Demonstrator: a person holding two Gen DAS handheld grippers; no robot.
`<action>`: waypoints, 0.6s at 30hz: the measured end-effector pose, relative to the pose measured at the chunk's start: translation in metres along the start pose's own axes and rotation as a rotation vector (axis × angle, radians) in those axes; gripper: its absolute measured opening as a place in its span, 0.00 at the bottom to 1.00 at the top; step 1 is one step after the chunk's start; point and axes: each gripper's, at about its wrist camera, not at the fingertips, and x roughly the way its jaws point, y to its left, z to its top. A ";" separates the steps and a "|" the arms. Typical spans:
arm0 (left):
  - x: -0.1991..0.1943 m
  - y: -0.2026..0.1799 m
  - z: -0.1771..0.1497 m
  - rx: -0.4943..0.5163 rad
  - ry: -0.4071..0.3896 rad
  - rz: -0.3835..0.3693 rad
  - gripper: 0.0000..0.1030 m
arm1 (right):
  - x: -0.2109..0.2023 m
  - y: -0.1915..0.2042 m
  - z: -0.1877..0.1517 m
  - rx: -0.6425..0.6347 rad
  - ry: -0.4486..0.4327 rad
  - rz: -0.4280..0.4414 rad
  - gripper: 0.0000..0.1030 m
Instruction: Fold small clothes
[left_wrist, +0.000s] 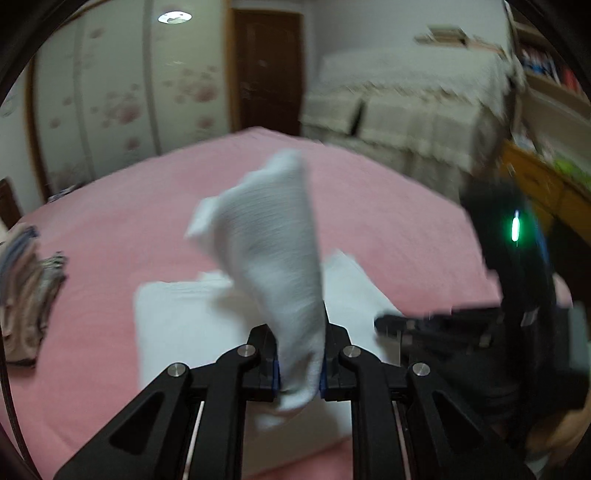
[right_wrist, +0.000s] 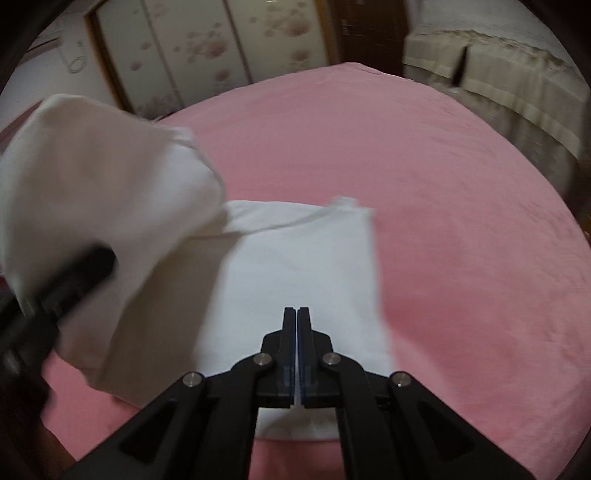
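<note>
A white garment (right_wrist: 295, 258) lies partly flat on the pink bedspread (right_wrist: 443, 184). My left gripper (left_wrist: 299, 354) is shut on one part of it, and that part (left_wrist: 273, 236) hangs lifted above the flat part (left_wrist: 177, 317). The picture is blurred with motion. In the right wrist view the lifted fold (right_wrist: 92, 184) billows at the left, with the left gripper (right_wrist: 85, 269) dark beneath it. My right gripper (right_wrist: 297, 314) is shut with nothing between its fingers, low over the near edge of the flat part. It also shows at the right of the left wrist view (left_wrist: 384, 325).
A pile of striped clothes (left_wrist: 26, 295) sits at the left edge of the bedspread. A second bed with a beige cover (left_wrist: 406, 96) stands beyond, a wooden shelf unit (left_wrist: 546, 110) at the right, flowered wardrobe doors (left_wrist: 122, 103) and a brown door (left_wrist: 269, 70) behind.
</note>
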 end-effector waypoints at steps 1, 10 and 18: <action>0.011 -0.014 -0.004 0.029 0.048 -0.008 0.14 | -0.001 -0.015 -0.003 0.020 0.007 -0.015 0.00; 0.014 -0.016 -0.030 -0.036 0.133 -0.097 0.52 | -0.010 -0.057 -0.015 0.073 0.015 -0.018 0.03; -0.035 0.014 -0.029 -0.190 0.061 -0.177 0.58 | -0.039 -0.056 -0.010 0.074 -0.040 0.052 0.03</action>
